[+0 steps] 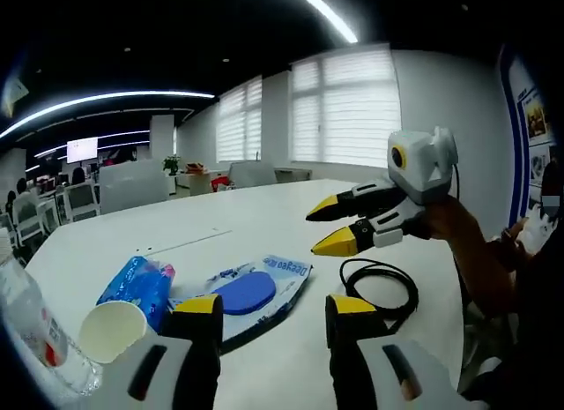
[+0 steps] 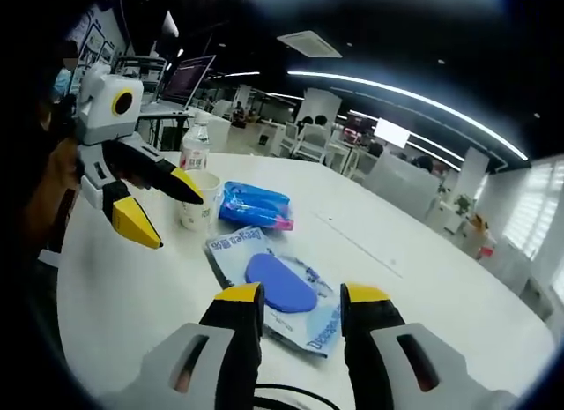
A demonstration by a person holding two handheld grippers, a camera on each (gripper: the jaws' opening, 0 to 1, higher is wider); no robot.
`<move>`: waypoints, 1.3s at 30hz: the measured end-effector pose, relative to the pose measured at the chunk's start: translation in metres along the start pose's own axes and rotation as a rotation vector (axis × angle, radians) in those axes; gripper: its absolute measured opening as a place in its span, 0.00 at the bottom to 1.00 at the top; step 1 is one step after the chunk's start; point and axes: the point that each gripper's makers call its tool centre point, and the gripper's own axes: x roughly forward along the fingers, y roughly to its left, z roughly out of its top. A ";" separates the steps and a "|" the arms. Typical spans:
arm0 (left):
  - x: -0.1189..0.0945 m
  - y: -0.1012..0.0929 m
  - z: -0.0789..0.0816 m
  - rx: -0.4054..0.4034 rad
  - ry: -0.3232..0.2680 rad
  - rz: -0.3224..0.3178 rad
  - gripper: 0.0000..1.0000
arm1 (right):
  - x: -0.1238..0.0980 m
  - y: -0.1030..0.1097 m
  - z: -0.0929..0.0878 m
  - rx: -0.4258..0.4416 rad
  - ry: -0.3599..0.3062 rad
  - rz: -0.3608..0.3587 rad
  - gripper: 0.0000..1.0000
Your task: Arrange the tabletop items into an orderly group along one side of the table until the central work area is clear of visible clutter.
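While both claws hover open over the surface (image 1: 264, 216), nothing's gripped. Cup (image 2: 197, 201), bottle (image 2: 195, 150) and blue packets (image 2: 256, 205) sit bunched together.

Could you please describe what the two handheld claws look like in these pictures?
Both match: the left claw and the right claw have grey bodies, black jaws and yellow tips. Each carries a white box with a yellow-ringed lens. The person holding them wears an orange sleeve.
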 end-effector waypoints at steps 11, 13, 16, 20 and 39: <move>-0.004 0.015 0.002 -0.005 0.015 0.044 0.60 | 0.019 0.008 0.020 0.001 -0.013 0.064 0.33; -0.005 0.017 0.003 -0.002 0.016 0.050 0.63 | 0.024 0.006 0.023 0.004 -0.014 0.075 0.33; -0.006 0.025 0.004 -0.010 0.025 0.074 0.68 | 0.031 0.007 0.031 0.022 -0.027 0.095 0.33; -0.008 0.030 0.011 -0.008 0.017 0.084 0.70 | 0.040 0.009 0.037 0.035 -0.028 0.114 0.34; -0.009 0.043 0.006 -0.016 0.066 0.127 0.88 | 0.087 0.025 0.056 0.048 -0.003 0.211 0.31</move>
